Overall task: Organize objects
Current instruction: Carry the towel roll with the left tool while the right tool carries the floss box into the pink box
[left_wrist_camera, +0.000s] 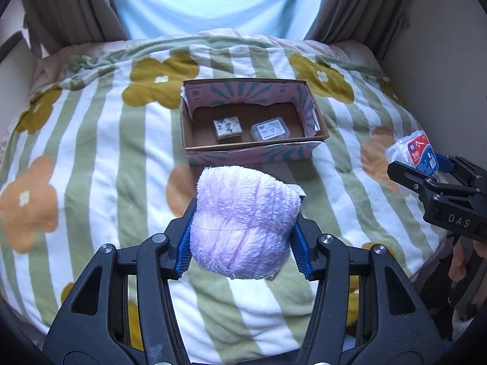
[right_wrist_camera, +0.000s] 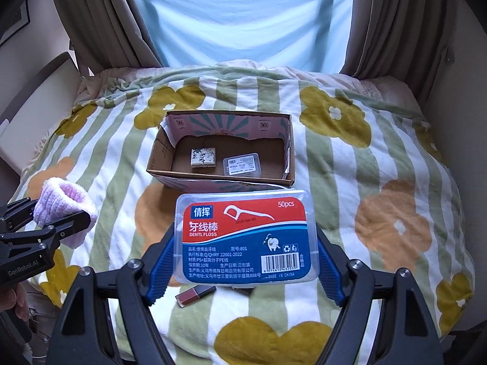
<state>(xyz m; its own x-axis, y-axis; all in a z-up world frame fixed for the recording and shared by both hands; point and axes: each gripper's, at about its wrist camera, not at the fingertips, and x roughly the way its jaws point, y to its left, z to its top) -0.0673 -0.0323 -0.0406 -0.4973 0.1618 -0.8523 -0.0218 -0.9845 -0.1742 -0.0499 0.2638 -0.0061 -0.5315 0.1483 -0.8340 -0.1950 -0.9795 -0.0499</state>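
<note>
Pink fluffy towel pinched in my left tongs, held above blanket just short of box. Right view: my right tongs clamp floss case near box. Mid-carry; next, lower both in beside tile and clear case.

**Both grippers closed on a load, raised side by side**

The left gripper is closed, its blue pads pressing into both sides of what it carries. The right gripper is also closed on its load, level and pointing forward. The two are well apart.
</note>
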